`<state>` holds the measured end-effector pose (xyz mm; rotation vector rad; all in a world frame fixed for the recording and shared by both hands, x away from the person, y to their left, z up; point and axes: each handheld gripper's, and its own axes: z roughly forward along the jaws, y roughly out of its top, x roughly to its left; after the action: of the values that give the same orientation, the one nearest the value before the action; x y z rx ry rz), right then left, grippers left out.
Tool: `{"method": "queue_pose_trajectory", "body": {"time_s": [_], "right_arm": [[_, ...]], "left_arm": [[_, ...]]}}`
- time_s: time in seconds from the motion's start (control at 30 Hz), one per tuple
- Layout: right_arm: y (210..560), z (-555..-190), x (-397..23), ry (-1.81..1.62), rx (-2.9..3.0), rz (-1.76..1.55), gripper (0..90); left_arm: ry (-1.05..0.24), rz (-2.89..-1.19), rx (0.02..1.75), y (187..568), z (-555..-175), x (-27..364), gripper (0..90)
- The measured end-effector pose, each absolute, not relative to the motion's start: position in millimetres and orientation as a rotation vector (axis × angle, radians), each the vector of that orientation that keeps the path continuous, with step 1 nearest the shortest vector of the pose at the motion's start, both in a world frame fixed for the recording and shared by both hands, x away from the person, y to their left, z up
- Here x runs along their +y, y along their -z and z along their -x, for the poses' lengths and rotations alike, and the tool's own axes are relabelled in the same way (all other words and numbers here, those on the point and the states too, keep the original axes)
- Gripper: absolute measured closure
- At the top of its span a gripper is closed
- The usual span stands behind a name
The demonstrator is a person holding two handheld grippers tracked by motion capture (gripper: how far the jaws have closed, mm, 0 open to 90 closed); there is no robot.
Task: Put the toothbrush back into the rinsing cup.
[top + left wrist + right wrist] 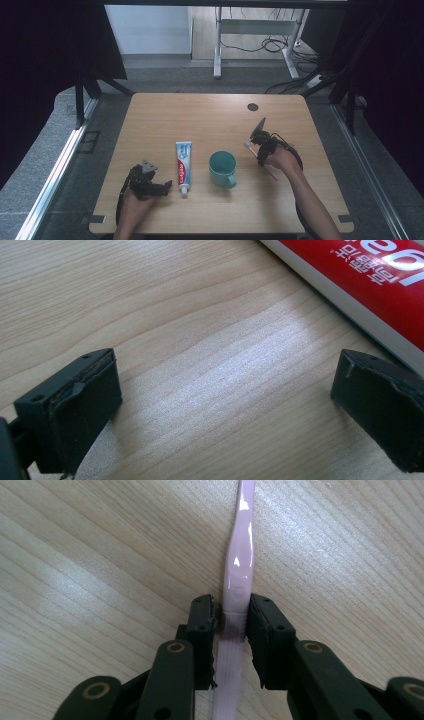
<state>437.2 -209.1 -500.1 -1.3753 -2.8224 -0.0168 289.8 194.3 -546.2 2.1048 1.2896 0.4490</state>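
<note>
Pink toothbrush (239,575) pinched between right gripper (232,615) fingers; left gripper (220,400) fingers apart beside toothpaste tube (370,285)

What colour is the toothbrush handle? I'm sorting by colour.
Pale pink toothbrush, clearest in the right gripper view, between the right gripper jaws.

Left tongs (159,188) low near the worktop's front-left corner, jaws spread wide, forearm entering over the front edge. Right tongs (256,145) toward the right edge, angled down, jaws drawn narrow, forearm slanting from the front-right corner.
</note>
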Motion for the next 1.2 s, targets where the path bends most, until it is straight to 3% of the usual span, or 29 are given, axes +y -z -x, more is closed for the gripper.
{"method": "queue_pose_trajectory", "body": {"time_s": [0.17,1.2], "right_arm": [[500,-437,-209,0.013,-2.813,1.365,78.0],[477,-421,-221,0.256,-2.859,1.325,78.4]], "left_arm": [[-0.449,-2.105,1.289,546,-290,194,0.0],[-0.449,-2.106,1.289,546,-290,194,0.0]]}}
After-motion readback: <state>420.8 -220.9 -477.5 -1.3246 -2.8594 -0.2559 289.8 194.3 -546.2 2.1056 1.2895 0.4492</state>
